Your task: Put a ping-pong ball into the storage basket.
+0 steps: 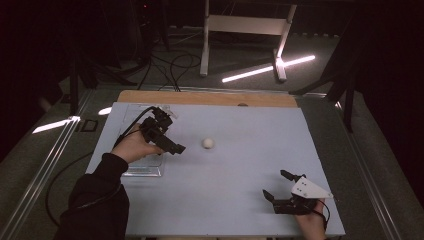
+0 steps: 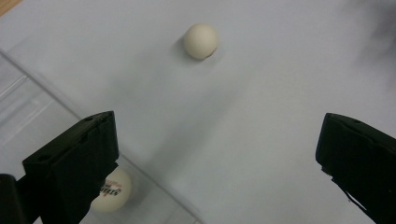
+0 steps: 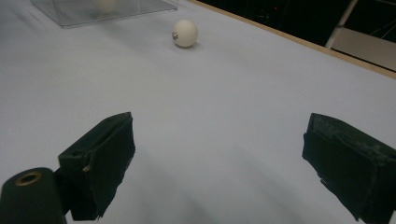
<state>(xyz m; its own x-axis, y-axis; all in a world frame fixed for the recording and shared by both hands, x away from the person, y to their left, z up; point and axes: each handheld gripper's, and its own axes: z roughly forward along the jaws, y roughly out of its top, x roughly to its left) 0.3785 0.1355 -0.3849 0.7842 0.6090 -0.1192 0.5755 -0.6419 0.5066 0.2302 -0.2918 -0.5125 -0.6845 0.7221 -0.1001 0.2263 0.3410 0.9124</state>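
A white ball [image 1: 208,143] lies loose on the pale surface [image 1: 240,165], about midway between its left and right edges and somewhat nearer the far edge than the near one. In the left gripper view the same ball [image 2: 200,41] sits ahead of the fingers, well apart from both; in the right gripper view it [image 3: 185,32] lies far ahead, with a small dark mark on its side.

The left gripper [image 1: 167,140] hovers just left of the ball, over the right edge of a clear tray [image 1: 145,170] that rests near the surface's left edge. Its fingers [image 2: 79,158] stand wide apart and hold nothing. Beneath the left finger a second white ball with red and black print [image 2: 112,190] lies inside the tray, beside the tray's clear wall.

The right gripper [image 1: 280,187] is near the surface's near right corner, well apart from the loose ball. Its fingers [image 3: 100,161] are also spread wide, empty, with bare surface between them.
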